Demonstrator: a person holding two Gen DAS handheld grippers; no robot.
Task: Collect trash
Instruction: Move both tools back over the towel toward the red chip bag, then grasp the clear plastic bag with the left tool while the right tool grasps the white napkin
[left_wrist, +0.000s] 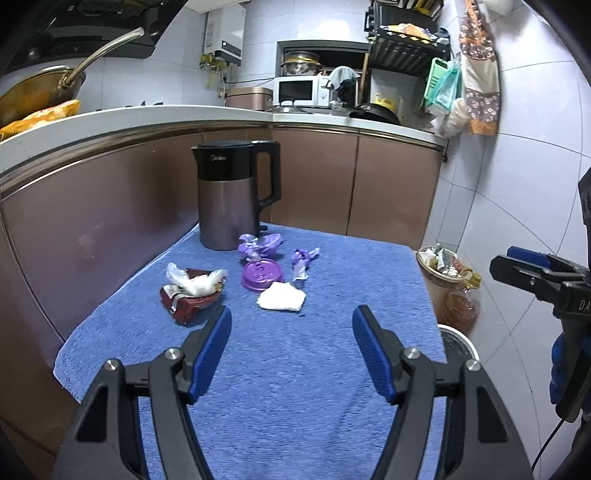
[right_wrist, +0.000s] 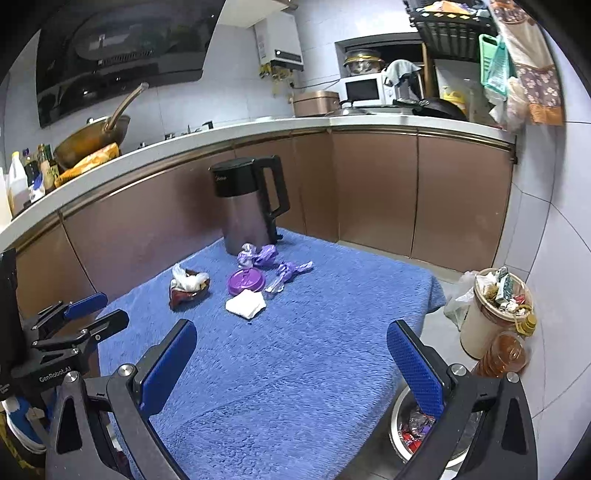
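Observation:
Trash lies on a blue towel-covered table (left_wrist: 295, 369): a white folded tissue (left_wrist: 281, 298), a purple lid (left_wrist: 262, 275), a crumpled purple wrapper (left_wrist: 260, 246), a smaller purple wrapper (left_wrist: 303, 260), and a red packet with white plastic in it (left_wrist: 192, 291). The same items show in the right wrist view: tissue (right_wrist: 245, 303), lid (right_wrist: 245, 281), red packet (right_wrist: 189, 286). My left gripper (left_wrist: 291, 350) is open and empty, short of the trash. My right gripper (right_wrist: 291, 362) is open and empty, over the table's near right part.
A black and steel kettle (left_wrist: 231, 192) stands at the table's far edge behind the trash. A metal bin with wrappers (right_wrist: 417, 428) sits on the floor by the table's right side. A full waste basket (right_wrist: 495, 306) and an oil bottle (right_wrist: 502, 354) stand by the tiled wall. Brown cabinets are behind.

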